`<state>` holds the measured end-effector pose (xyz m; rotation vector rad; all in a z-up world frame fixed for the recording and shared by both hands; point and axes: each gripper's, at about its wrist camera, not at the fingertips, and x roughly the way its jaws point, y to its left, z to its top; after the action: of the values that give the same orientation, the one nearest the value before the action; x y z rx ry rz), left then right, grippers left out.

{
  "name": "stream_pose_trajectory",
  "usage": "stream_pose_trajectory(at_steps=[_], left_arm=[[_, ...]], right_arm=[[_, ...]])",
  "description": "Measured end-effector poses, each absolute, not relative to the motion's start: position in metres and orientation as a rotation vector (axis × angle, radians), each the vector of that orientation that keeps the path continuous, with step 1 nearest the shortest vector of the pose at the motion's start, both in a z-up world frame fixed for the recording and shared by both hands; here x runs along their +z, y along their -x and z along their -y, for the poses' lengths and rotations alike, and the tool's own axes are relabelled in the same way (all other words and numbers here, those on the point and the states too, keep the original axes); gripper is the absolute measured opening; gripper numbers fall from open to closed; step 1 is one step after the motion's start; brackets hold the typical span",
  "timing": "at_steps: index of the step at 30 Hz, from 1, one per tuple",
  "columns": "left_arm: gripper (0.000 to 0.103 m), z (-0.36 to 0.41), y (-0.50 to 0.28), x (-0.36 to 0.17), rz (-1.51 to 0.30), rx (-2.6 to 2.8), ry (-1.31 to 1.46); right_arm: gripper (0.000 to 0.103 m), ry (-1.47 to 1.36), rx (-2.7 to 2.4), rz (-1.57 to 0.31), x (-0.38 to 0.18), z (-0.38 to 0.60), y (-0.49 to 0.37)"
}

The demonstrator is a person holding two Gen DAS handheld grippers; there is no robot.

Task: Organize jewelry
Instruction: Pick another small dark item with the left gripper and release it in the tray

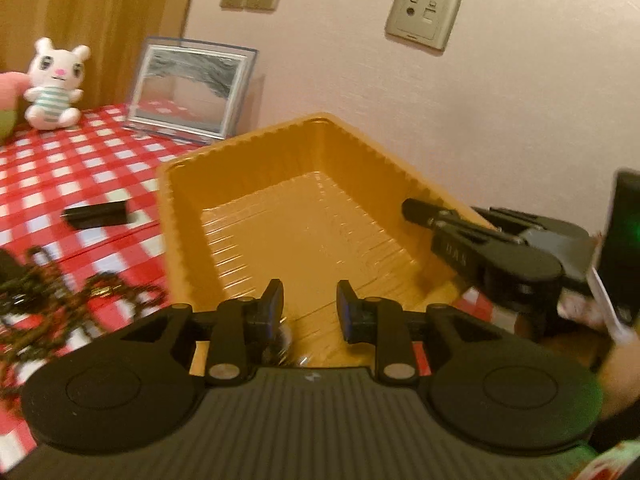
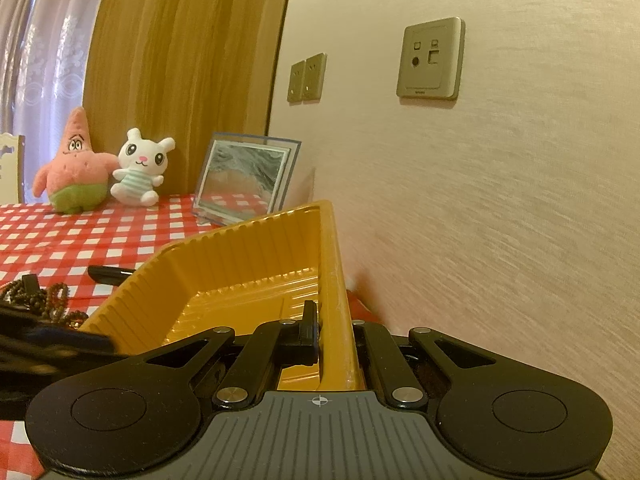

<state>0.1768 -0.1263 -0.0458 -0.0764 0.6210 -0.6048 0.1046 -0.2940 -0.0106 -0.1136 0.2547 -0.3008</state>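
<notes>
Over the near edge of the yellow tray [image 1: 304, 216], the left gripper [image 1: 310, 306] has its jaws a little apart with nothing pinched; something small and shiny sits just under them. Off to its left, on the checked cloth [image 1: 60, 168], lies the bead necklace pile [image 1: 52, 300]. At the tray's right wall, the right gripper [image 2: 334, 334] is clamped tight, so the left one is nearer the beads.

left gripper [image 1: 309, 312]: black, ribbed grey base | right gripper [image 2: 332, 330]: same (silver screws)

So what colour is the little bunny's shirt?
The bunny wears green-and-white stripes, clearest in the right wrist view.
</notes>
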Motion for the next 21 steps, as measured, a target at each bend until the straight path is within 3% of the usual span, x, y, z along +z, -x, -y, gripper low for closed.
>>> stream_pose_trajectory(at_steps=[11,21], left_arm=[[0.024,0.053,-0.157,-0.054,-0.639,-0.350,0.047],[0.024,0.046,-0.154,-0.065,-0.654,-0.319,-0.002]], right_arm=[[0.003,0.111,-0.316,-0.260,-0.012,0.298,-0.106],[0.003,0.114,-0.355,-0.257,-0.012,0.303,-0.102]])
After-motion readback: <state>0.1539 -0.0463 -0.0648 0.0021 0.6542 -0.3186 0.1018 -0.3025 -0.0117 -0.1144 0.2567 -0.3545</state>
